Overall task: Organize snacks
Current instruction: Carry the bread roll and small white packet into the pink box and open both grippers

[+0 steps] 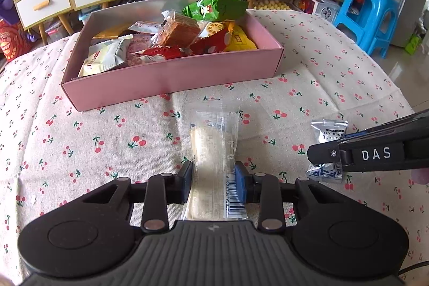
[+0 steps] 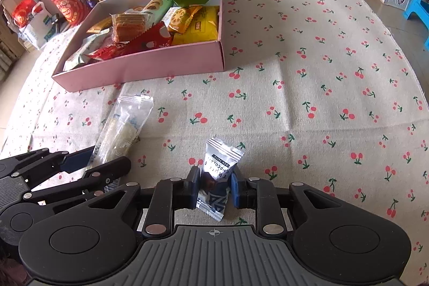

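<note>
Left gripper (image 1: 213,182) pinches the clear pack (image 1: 214,152), right gripper (image 2: 213,188) looks clamped on the truffle (image 2: 217,176); slick wrappers might slip before the box (image 1: 171,77).

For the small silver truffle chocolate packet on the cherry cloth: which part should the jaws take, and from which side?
Grip the plump middle of the truffle chocolate packet, across its narrow width, coming down from above at its near end. It lies flat on the tablecloth with thin crimped ends that would slip. The right gripper is doing this: its pads squeeze the packet's two long sides.
</note>
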Available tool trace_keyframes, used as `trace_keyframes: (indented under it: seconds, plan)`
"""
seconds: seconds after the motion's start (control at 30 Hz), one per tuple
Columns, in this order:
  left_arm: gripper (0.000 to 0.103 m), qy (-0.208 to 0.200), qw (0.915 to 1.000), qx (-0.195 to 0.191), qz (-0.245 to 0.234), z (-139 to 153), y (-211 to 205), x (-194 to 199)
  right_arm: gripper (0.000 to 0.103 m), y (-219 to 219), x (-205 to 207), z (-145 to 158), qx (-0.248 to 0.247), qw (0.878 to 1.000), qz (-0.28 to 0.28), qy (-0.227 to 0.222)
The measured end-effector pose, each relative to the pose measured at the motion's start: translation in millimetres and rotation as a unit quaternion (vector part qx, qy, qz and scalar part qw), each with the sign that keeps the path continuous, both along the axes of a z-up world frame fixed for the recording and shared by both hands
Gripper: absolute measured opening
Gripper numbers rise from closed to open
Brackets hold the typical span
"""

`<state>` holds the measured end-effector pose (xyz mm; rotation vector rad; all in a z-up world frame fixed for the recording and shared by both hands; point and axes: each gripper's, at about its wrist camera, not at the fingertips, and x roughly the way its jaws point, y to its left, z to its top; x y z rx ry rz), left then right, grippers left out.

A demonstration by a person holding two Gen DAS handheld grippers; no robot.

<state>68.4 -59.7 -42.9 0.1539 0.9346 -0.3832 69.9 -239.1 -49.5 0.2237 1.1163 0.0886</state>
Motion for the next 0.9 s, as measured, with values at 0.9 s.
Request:
trace_keyframes:
  seconds: [0.9]
  plan:
    - [0.028, 0.000, 0.9982, -0.056, 0.019, 37, 27, 4, 0.022, -5, 7, 46, 0.069, 0.997, -0.024, -0.039]
